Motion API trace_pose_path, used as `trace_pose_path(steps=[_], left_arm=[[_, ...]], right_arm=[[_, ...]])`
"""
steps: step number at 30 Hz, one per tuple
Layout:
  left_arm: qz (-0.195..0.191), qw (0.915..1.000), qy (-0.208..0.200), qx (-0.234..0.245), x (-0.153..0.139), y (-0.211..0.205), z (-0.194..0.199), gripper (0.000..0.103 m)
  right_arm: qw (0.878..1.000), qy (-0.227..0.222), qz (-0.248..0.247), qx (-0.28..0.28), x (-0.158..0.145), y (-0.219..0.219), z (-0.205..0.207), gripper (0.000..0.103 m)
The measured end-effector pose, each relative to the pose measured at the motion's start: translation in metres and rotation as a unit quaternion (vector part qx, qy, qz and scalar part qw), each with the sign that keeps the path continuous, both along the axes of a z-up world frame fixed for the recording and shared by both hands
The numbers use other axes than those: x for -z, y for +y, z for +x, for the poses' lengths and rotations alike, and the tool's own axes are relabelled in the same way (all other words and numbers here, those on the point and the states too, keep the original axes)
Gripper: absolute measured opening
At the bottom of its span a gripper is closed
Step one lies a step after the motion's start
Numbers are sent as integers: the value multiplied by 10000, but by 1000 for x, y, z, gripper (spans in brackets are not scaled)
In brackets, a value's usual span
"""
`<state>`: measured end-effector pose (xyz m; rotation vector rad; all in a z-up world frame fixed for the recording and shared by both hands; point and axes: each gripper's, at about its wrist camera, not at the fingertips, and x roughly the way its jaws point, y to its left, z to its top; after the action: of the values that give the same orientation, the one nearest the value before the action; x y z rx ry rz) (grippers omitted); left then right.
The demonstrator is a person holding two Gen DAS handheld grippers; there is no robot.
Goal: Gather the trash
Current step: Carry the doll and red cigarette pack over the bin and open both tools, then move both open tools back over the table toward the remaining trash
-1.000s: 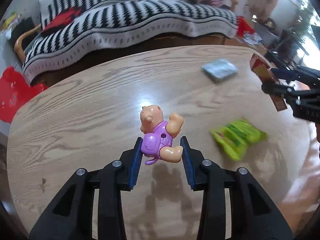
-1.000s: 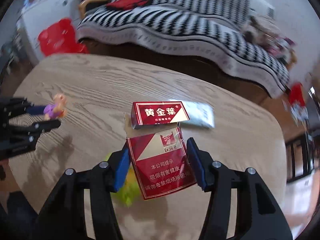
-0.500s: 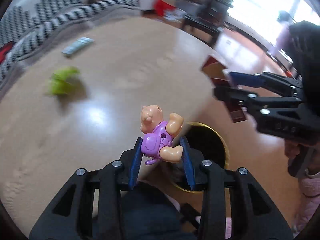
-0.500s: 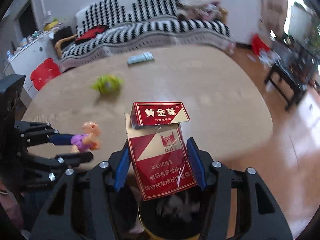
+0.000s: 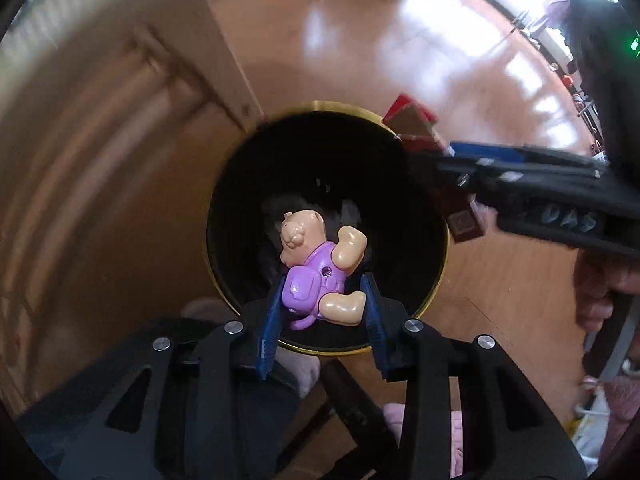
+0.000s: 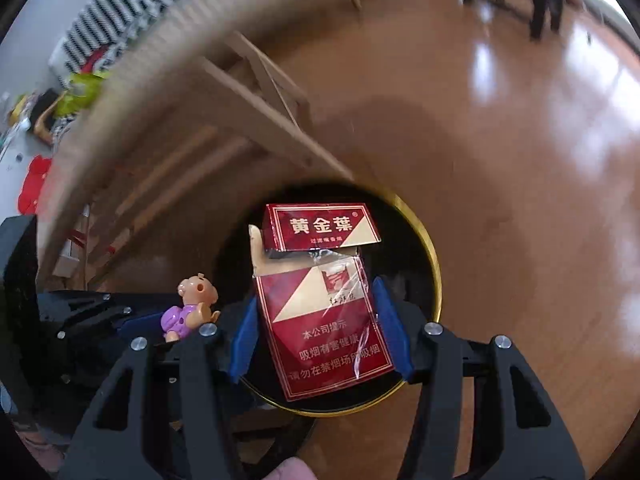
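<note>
With both loads hanging over the black bin (image 5: 240, 184), left gripper (image 5: 322, 300) clamping the toy figure (image 5: 316, 268) and right gripper (image 6: 318, 328) pinching the cigarette pack (image 6: 324, 320), dropping comes next: simply part the jaws.

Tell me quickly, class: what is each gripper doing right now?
Left gripper: shut on the toy, above the bin.
Right gripper: shut on the cigarette pack, also above the bin.

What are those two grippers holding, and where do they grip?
Left gripper: toy pig, by its purple body. Right gripper: red cigarette pack, by its lower side edges.
</note>
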<state>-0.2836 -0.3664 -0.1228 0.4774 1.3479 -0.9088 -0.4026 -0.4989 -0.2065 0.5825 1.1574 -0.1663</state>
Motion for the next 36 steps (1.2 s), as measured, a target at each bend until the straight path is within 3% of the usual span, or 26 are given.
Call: trace_pose_path(steps=[3,5,20,23,24,26,29,32,33,36], left_arm=[[-67,9999,148,-3,9,-5,4,37],[104,9997,242,-29,20,-7,7,37],[272,9991,313,22,30,-17,2,37],[305,9991,308,31,32,-17,2,40],[324,9990,297,74,32,-17,0,45],[174,9995,237,97,26,-14,-4,91],[-363,9993,90,36,0,-7,-9,95],[-940,9955,128,-28,-36,5,-16,96],[-1140,9935,78,2,-53,10,-19,96],[-1538,9869,-465,-172,-105,32,-15,96]], right_arm=[[9993,254,228,134,27,-1,4,54],[9989,344,295,147,36,0,8,54],[9978,543,304,212,42,-17,29,54],[9982,373,380,285,35,-16,25,58],[9979,266,501,309,30,-17,22,64],[9974,-19,614,364,14,-19,16,98],[9966,-419,522,482,-17,-27,4,97],[9925,-878,72,844,-60,-42,-13,97],[9890,-1057,-283,994,-81,-48,-19,97],[9806,-1470,-876,955,-121,-49,-22,97]])
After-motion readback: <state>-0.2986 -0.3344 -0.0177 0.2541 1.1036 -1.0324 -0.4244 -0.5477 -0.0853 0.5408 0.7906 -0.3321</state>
